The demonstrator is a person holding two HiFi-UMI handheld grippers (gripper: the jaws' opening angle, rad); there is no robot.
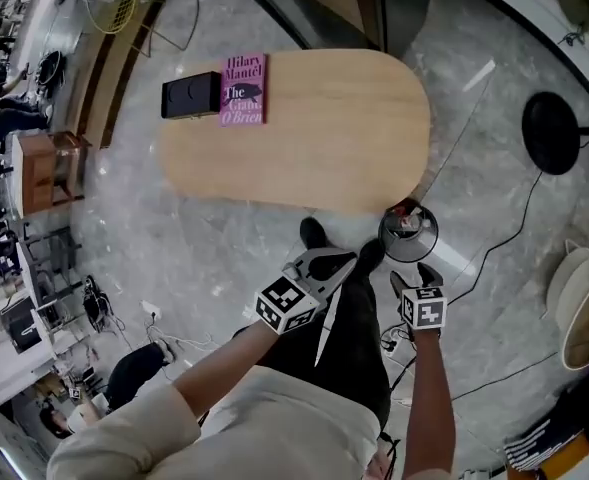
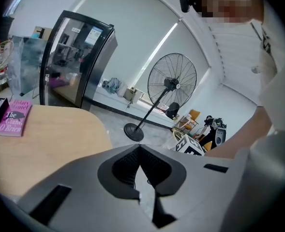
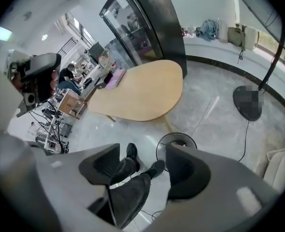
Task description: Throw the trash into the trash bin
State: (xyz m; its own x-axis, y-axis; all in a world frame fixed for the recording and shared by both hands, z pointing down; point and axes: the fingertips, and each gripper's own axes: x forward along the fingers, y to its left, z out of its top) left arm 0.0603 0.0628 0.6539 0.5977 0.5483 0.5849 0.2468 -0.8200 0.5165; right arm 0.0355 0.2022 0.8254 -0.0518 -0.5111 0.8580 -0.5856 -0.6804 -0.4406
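Bright, even indoor light; soft sheen on marble floor (image 1: 474, 148); strong fisheye curvature, dark corners in gripper views; near foreground blurred.

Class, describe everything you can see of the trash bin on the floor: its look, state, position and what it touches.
The trash bin is small, round and open-topped, with a dark rim and greyish, metal-looking walls. It stands upright on the marbled grey floor, just off the rounded end of the wooden table and close beside the person's shoe. Some red and white trash lies inside.
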